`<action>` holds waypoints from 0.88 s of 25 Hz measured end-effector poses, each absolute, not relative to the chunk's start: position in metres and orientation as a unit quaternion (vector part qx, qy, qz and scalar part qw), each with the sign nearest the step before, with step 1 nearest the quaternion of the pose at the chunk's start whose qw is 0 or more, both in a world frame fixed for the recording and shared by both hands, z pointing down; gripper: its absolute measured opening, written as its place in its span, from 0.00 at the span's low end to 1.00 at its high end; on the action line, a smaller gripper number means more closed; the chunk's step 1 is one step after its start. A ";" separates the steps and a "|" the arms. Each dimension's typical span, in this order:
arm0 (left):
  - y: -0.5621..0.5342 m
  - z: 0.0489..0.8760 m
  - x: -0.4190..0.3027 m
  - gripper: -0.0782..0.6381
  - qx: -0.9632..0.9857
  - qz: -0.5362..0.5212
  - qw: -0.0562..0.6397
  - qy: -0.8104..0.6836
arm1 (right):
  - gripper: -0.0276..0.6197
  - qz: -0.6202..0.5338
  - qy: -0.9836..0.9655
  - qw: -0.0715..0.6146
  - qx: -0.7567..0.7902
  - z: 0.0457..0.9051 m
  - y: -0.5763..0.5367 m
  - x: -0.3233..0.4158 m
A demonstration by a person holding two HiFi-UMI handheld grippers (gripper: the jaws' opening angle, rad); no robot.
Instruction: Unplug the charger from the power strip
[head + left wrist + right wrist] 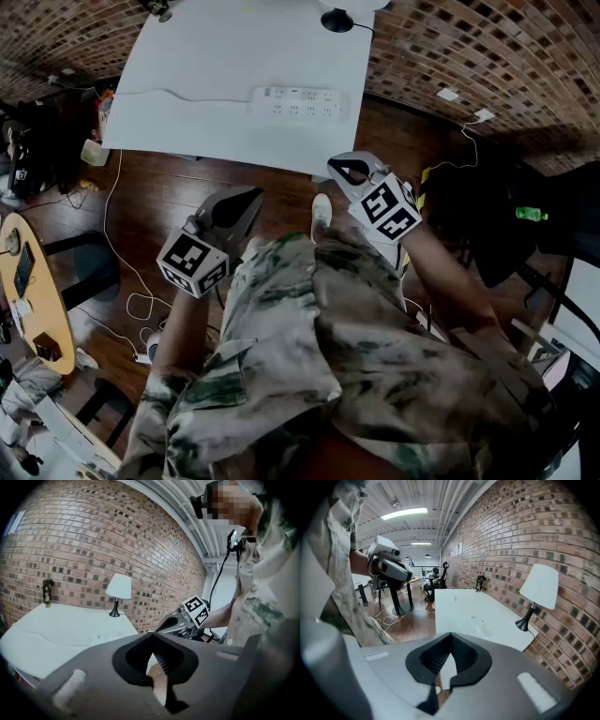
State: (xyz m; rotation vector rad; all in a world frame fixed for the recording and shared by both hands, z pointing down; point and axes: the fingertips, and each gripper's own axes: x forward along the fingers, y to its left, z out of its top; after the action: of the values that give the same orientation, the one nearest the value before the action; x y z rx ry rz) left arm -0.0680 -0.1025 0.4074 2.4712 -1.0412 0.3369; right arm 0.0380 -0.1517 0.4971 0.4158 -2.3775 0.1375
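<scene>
Red-brown brick wall (487, 56) and dark wooden plank floor (178, 187), seen steeply from above. A white rectangular table (206, 56) stands against the wall. On it, near the front edge, lies the long white power strip (295, 102), flat and roughly parallel to that edge. A thin white cable (173, 94) runs from its left end across the tabletop. No charger can be made out on the strip at this size. Behind the strip, at the table's far edge, stands the black round foot of a table lamp (337, 20). Its white shade (540, 587) shows in the right gripper view.

The person, in a pale shirt with a green leaf pattern (309, 328), stands short of the table with both tools raised over the floor, well apart from the strip. The left gripper (246, 204), grey with a black-and-white marker cube, has its jaws clenched on nothing. In its own view the pads meet at the tips (154, 681). The right gripper (345, 171), nearer the table's front edge, likewise has its jaws pressed together and empty (438, 686). Both point toward the table and downward.
</scene>
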 end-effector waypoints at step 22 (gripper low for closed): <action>-0.336 0.549 -0.051 0.31 0.913 0.356 0.109 -0.164 | 0.05 0.069 -0.866 0.475 0.139 0.624 -0.318 -0.017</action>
State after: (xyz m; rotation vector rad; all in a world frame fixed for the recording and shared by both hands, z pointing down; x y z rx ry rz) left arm -0.0512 -0.3361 0.5494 2.6856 -0.4822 1.0477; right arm -0.0171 -0.3180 0.6243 0.3387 -2.1171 0.1685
